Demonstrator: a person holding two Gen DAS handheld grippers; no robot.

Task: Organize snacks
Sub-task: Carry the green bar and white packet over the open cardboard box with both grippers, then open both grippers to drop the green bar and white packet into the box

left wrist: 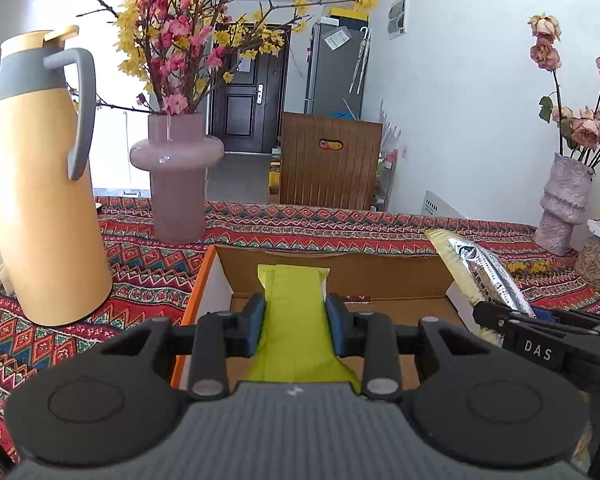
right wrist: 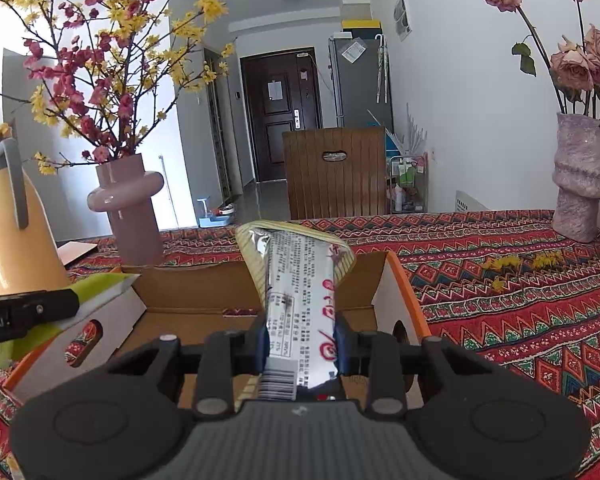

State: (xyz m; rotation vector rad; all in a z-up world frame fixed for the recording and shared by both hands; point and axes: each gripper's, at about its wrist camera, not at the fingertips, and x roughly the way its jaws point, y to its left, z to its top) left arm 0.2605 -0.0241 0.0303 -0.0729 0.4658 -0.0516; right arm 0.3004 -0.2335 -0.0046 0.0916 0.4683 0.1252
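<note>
An open cardboard box with an orange rim lies on the patterned tablecloth; the right wrist view shows the box too. My left gripper is shut on a lime-green snack packet, held over the box's inside. The right wrist view catches that green packet poking in from the left. My right gripper is shut on a silver and pale-yellow snack packet with red print, also above the box. In the left wrist view this silver packet and the right gripper hang over the box's right side.
A tall yellow jug with a grey handle stands left of the box. A mauve vase of pink and yellow blossom stands behind it. A textured vase of dried roses stands far right, with a jar beside it. A wooden chair back rises beyond the table.
</note>
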